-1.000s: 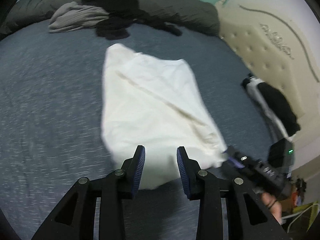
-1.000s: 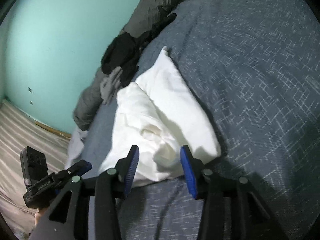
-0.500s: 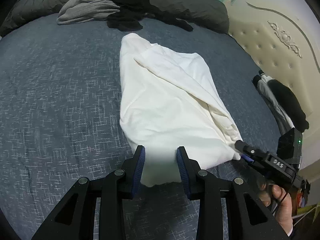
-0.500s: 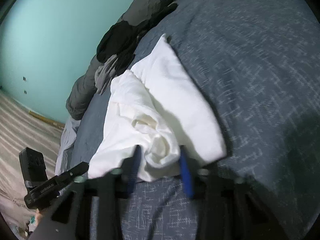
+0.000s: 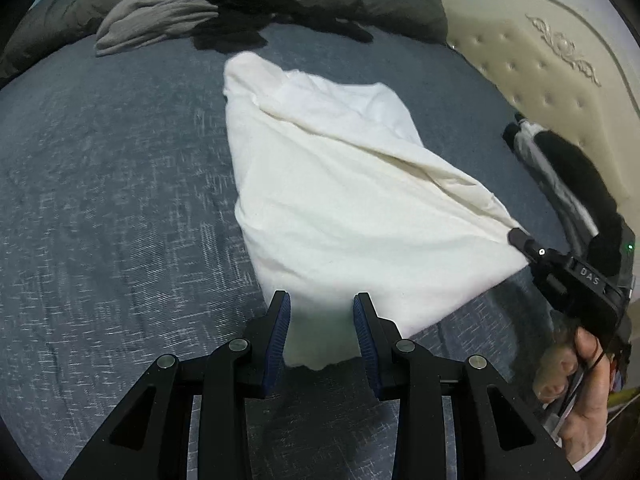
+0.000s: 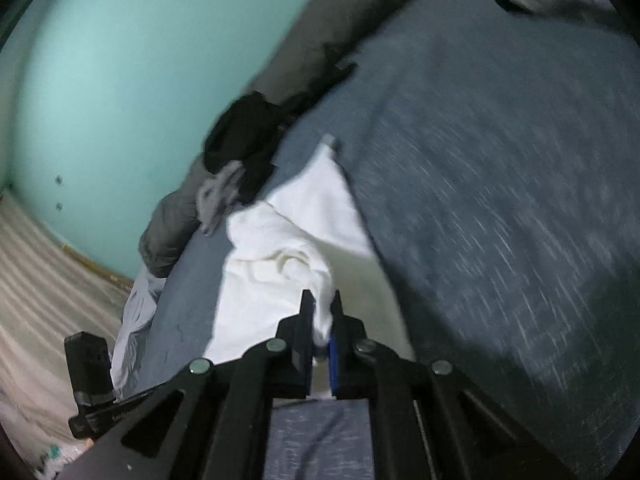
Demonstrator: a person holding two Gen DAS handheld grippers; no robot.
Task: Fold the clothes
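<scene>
White garment (image 5: 340,184): right gripper (image 6: 320,312) has just clamped its corner; left gripper (image 5: 320,312) open, straddling near hem — should pinch before lifting.

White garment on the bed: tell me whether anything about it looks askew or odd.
The white garment lies skewed on the blue bedspread, with a diagonal ridge across it and one corner bunched in the right gripper, whose jaws have just closed on it. No tear or stain shows.
</scene>
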